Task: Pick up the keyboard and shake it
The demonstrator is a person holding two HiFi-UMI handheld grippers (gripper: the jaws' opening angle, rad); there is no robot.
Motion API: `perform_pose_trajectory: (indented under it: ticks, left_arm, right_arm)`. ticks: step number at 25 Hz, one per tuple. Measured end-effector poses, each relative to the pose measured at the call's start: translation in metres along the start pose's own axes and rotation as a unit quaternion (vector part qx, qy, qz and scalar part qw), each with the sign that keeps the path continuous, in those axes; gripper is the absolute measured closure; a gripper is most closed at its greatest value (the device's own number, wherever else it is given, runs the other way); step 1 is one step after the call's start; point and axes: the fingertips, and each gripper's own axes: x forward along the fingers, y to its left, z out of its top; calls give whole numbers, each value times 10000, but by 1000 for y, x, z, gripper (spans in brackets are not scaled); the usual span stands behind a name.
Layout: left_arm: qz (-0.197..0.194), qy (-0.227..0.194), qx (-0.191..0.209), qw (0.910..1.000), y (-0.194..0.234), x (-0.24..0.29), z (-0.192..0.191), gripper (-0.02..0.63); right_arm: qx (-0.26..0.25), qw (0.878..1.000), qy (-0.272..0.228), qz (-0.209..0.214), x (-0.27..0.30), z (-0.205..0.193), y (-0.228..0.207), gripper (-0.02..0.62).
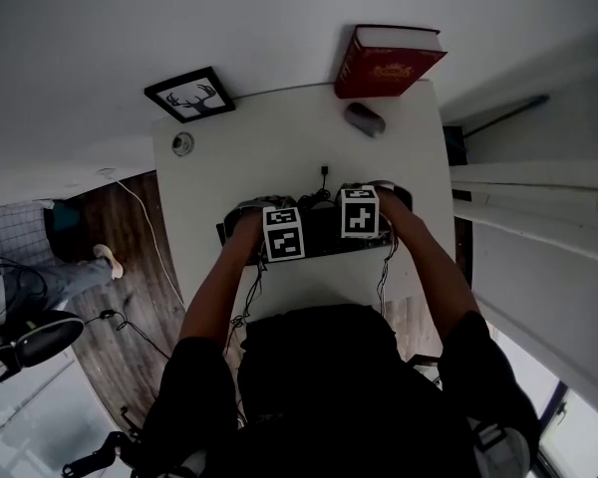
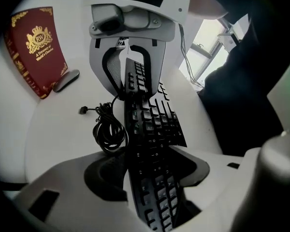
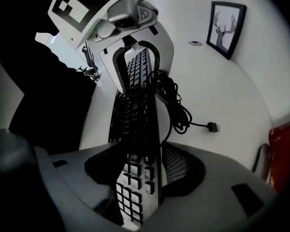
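1. Left gripper [image 2: 152,170]: jaws partway closed, clamped on one end of the black keyboard [image 2: 152,129].
2. Right gripper [image 3: 140,170]: jaws fairly wide, clamped on the other end, key side against one pad and back against the other.
3. Keyboard spans between my two tools, turned up on its long edge over the near part of the white desk [image 2: 63,129]. Can't tell whether its lower edge clears the top.
4. Its coiled cable [image 2: 108,127] hangs just beside it; the plug lies on the desk.
5. Far end of desk: red book [image 2: 36,47] upright, grey mouse [image 2: 66,80] beside it, framed deer picture [image 3: 226,28] well apart.
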Motion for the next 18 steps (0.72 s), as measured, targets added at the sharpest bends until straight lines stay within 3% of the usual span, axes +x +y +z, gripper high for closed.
perform_pose_trajectory:
  ticks: [7, 13, 18]
  left_arm:
    - [-377, 140, -279, 9988, 8, 10, -6, 341]
    - [-367, 478, -260, 9978, 15, 17, -8, 341]
    - [209, 347, -583, 9975, 14, 10, -9, 341]
  right_arm:
    - [86, 9998, 30, 199, 10, -3, -11, 347]
    - [-40, 9993, 305, 199, 17, -6, -20, 336]
    - [-74, 9979, 374, -531, 11, -3, -17, 337]
